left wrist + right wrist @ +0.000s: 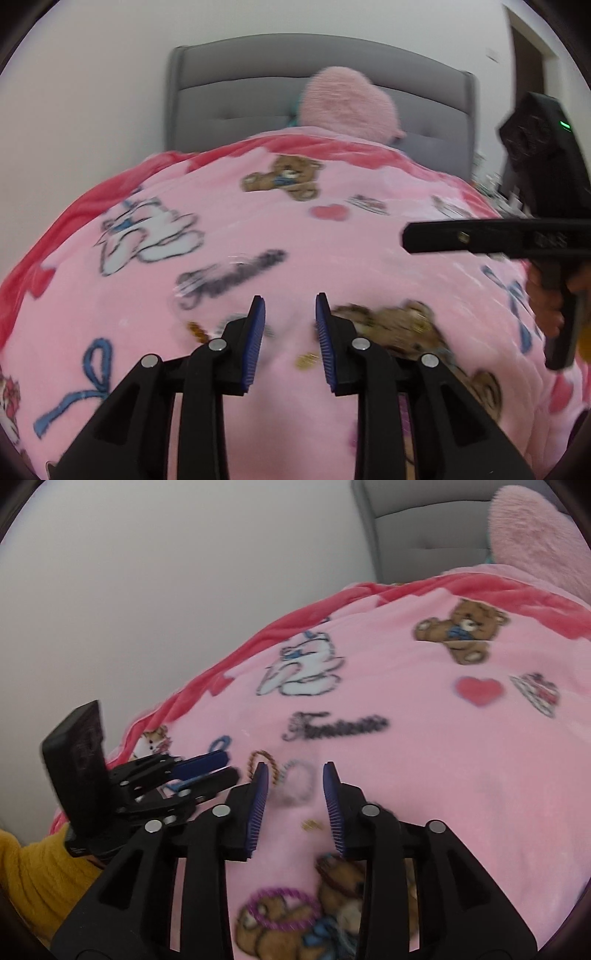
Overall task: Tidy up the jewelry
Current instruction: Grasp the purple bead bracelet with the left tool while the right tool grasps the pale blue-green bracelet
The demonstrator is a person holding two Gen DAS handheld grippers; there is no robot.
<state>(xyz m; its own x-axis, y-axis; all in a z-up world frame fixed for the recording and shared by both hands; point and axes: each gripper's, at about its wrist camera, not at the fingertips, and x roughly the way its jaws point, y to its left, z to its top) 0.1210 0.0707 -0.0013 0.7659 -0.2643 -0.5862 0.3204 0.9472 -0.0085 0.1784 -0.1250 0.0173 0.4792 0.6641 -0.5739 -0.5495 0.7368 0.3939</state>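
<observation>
Both grippers are hovering over a pink printed blanket (424, 760) on a bed, and the jewelry is lying loose on it: in the right wrist view a brown beaded bracelet (263, 765) is sitting at about eleven o'clock from the right gripper (294, 771), a pale, motion-blurred bracelet (295, 781) is lying between its blue pads (258, 805), and a small gold piece (312, 825) is resting just nearer, at six o'clock from the fingertips. A purple beaded bracelet (282, 910) is lying lower still over the printed bear. The right gripper's jaws are standing apart, empty; the left gripper (290, 301) is likewise spread wide with nothing held, the gold piece (308, 361) showing low between its fingers. The pale bracelet looks like the likely pickup. To do it well, the right gripper should be coming down straight so one pad is landing inside the loop and one outside, pinching only the band and not bunching the plush fabric. No box or tray is showing, so where the pieces belong cannot be told.
</observation>
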